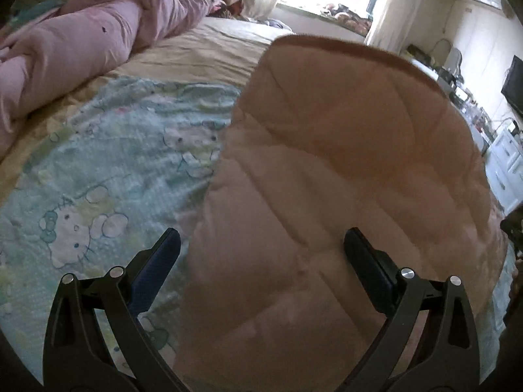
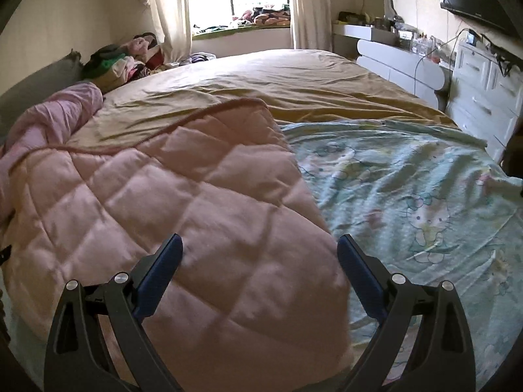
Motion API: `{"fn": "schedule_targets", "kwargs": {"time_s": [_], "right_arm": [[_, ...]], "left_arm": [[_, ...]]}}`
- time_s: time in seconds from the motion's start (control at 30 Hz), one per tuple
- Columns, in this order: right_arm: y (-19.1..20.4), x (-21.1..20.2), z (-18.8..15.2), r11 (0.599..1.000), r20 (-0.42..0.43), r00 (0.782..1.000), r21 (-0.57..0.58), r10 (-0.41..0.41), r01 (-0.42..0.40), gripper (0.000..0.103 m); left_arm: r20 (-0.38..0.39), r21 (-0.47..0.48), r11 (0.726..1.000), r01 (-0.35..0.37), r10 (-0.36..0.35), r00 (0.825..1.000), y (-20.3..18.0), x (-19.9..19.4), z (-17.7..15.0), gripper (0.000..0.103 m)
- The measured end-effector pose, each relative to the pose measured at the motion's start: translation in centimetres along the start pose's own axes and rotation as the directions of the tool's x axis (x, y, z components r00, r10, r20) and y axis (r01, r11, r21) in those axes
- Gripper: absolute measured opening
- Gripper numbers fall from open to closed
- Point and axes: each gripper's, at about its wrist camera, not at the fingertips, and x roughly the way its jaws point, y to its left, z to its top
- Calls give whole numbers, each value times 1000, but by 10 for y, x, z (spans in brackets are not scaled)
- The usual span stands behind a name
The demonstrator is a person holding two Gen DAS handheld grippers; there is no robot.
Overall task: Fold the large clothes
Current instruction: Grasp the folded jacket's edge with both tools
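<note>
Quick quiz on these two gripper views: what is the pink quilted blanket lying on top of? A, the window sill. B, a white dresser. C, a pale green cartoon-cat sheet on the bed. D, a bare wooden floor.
C: the pink quilted blanket lies spread over the pale green cartoon-cat sheet on the bed, and both the left gripper and the right gripper are open above it.

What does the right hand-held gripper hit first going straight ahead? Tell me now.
Most likely the pink quilted blanket. The right hand-held gripper is open with that blanket filling the space between and beyond its fingers. The blanket lies on the cartoon-print sheet. Depth is unclear, so how soon it touches cannot be judged.
</note>
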Motion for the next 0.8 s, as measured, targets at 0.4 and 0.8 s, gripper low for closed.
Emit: {"fn": "schedule_targets", "kwargs": {"time_s": [0.4, 0.8], "right_arm": [[0, 13, -15, 1000, 16, 1000, 19, -9, 9, 33], [5, 1, 25, 997, 144, 989, 77, -36, 25, 21]], "left_arm": [[50, 75, 996, 42, -46, 998, -14, -8, 2, 36], [180, 89, 996, 14, -29, 983, -22, -25, 36, 14]]}}
